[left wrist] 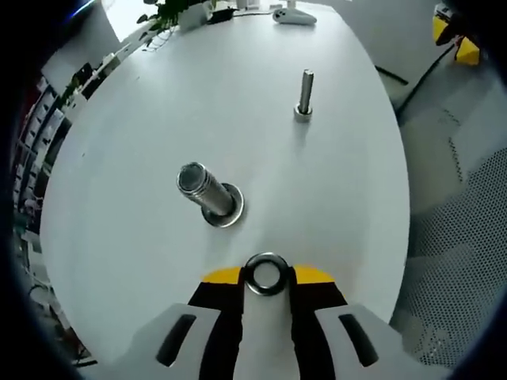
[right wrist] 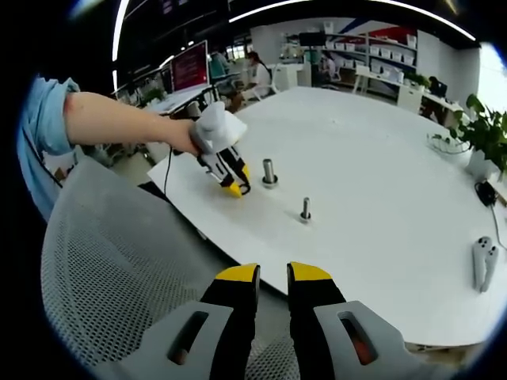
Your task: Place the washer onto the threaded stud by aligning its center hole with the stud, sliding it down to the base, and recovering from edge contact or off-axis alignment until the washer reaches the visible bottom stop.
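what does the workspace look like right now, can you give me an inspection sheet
surface: white table, bare apart from the items below
job's things: washer held flat between the left gripper's tips; large threaded stud standing on its wide base; small stud farther off
clutter: white controllers and potted plants near the table edge
grippers: left gripper shut on the washer, short of the large stud; right gripper empty, jaws nearly together, held back over a mesh chair
cables: dark cable by the plant
surroundings: open office with desks, monitors and shelves
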Demonstrator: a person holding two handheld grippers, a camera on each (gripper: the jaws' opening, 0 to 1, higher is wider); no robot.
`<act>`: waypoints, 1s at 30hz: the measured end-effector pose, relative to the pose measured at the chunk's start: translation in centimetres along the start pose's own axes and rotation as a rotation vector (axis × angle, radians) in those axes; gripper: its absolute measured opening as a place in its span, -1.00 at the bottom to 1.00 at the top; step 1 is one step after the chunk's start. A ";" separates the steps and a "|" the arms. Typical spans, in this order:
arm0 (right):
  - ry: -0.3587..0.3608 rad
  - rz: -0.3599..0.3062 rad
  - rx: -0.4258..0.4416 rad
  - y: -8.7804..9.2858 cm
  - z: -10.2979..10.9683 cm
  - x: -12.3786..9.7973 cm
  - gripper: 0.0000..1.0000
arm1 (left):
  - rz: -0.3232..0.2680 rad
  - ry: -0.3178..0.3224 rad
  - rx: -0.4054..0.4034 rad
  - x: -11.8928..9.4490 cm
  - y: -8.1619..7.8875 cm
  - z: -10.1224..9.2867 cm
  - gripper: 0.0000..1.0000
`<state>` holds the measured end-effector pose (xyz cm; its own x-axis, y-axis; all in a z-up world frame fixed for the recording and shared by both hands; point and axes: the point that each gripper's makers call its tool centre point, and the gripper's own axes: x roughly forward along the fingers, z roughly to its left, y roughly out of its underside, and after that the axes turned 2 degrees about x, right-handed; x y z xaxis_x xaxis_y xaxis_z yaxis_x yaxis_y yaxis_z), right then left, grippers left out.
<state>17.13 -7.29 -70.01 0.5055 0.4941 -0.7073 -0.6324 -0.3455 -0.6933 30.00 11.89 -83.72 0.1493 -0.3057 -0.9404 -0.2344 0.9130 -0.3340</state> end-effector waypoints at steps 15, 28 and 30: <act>0.001 -0.001 0.003 0.0 0.0 0.0 -0.67 | -0.061 0.002 -0.022 -1.2 -1.4 0.4 -1.00; -0.009 -0.002 -0.006 0.0 0.2 0.0 -0.67 | -0.029 -0.052 0.052 -4.8 3.7 3.9 -0.49; -0.009 -0.003 -0.005 -0.1 0.2 0.0 -0.67 | 0.004 -0.020 0.028 -4.6 5.1 3.4 -0.44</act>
<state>17.07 -7.14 -69.95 0.5019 0.5020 -0.7043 -0.6282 -0.3481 -0.6958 31.38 18.88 -80.84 0.1679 -0.2966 -0.9401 -0.2083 0.9215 -0.3279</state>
